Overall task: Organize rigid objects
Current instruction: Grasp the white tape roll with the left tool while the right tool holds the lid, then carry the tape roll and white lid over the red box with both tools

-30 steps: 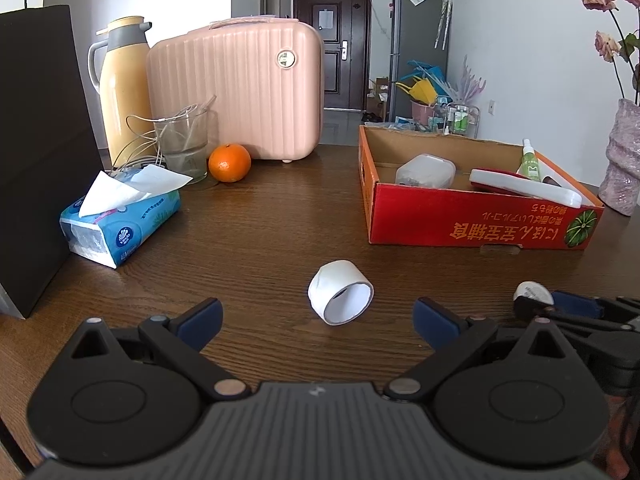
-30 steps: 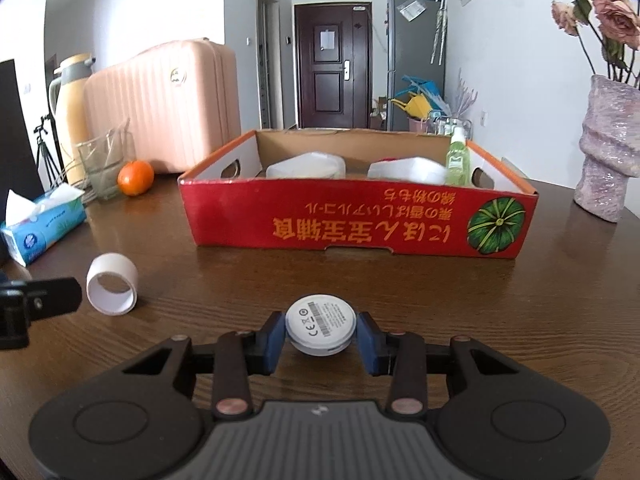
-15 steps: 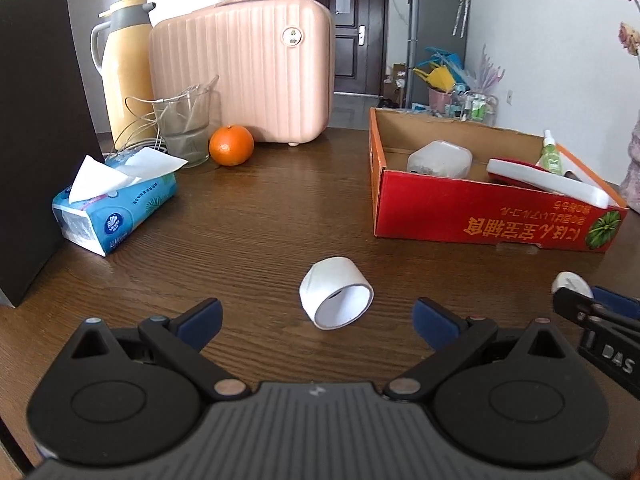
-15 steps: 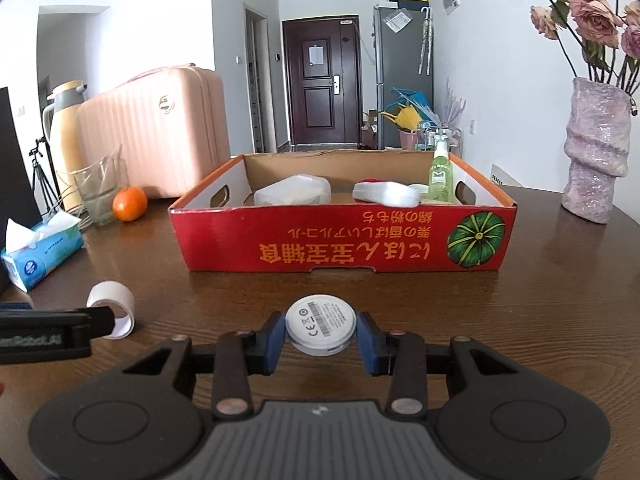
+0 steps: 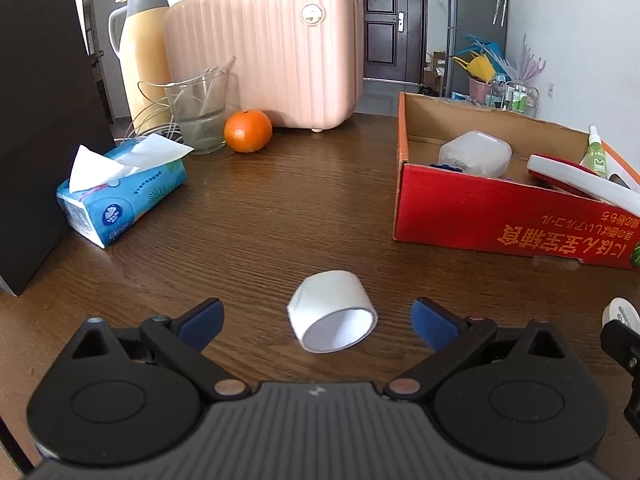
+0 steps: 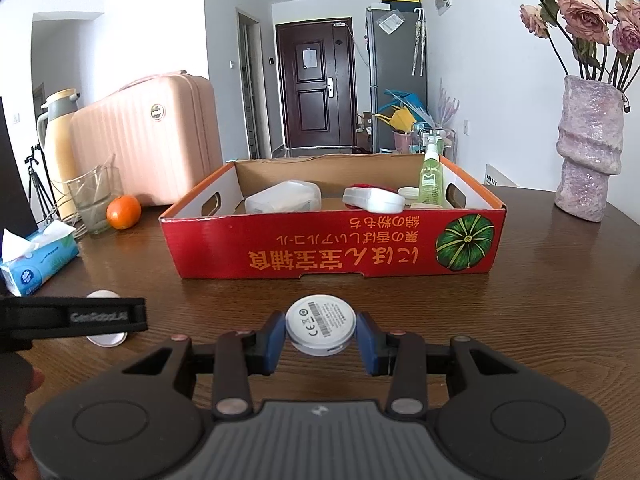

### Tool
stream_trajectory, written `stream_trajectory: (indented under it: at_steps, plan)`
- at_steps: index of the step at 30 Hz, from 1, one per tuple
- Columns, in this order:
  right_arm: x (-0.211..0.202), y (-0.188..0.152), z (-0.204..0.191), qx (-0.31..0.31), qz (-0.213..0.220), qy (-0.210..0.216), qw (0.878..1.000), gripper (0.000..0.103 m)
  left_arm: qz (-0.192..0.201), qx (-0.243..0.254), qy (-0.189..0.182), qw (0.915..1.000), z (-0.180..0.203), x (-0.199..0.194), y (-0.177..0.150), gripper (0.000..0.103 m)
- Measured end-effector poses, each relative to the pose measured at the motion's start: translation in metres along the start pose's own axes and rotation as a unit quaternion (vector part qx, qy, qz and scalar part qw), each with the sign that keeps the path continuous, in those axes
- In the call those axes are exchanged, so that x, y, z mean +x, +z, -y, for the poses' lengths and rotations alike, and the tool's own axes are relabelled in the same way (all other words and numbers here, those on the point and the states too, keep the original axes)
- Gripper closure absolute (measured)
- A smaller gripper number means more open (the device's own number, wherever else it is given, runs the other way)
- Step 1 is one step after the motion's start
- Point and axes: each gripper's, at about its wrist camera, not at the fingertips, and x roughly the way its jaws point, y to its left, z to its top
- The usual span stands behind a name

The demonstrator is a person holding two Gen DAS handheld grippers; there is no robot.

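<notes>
A white tape roll (image 5: 332, 311) lies on its side on the brown table, between my left gripper's (image 5: 316, 318) wide-open blue fingertips, touching neither. In the right wrist view the roll (image 6: 105, 317) is mostly hidden behind the left gripper's finger. My right gripper (image 6: 320, 332) is shut on a round white disc (image 6: 320, 322), held above the table in front of the red cardboard box (image 6: 332, 254). The disc also shows at the right edge of the left wrist view (image 5: 621, 312). The box (image 5: 504, 216) holds a clear plastic container (image 6: 284, 196), a white-and-red item (image 6: 374, 199) and a green bottle (image 6: 430, 174).
A blue tissue pack (image 5: 120, 196), a glass cup (image 5: 200, 114), an orange (image 5: 248, 131), a yellow thermos (image 5: 140, 52) and a pink suitcase (image 5: 268, 52) stand at the left and back. A black panel (image 5: 36, 120) stands far left. A pink vase (image 6: 588, 148) stands right.
My left gripper has moved forward so the tape roll now lies between its open fingers. My right gripper has risen with the disc, giving a higher view into the box.
</notes>
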Motion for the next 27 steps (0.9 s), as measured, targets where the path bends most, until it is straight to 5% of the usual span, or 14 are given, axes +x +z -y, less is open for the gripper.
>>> stream_trajectory:
  at_steps: [4,7,9,27]
  plan:
    - [0.000,0.000,0.000,-0.001,0.000,0.000,1.000,0.065,-0.005,0.002,0.002,1.0000,0.004,0.003,0.000,0.012]
    - [0.000,0.000,0.000,-0.001,0.000,-0.001,1.000,0.065,-0.015,0.007,-0.008,0.9998,0.005,0.005,-0.001,0.031]
    - [0.000,-0.001,0.000,-0.001,0.000,-0.002,1.000,0.065,-0.022,0.009,-0.013,0.9996,0.005,0.007,-0.002,0.055]
    - [-0.003,0.001,-0.001,-0.001,0.007,0.002,1.000,0.065,0.010,0.021,-0.036,0.9991,0.003,-0.014,-0.004,0.056]
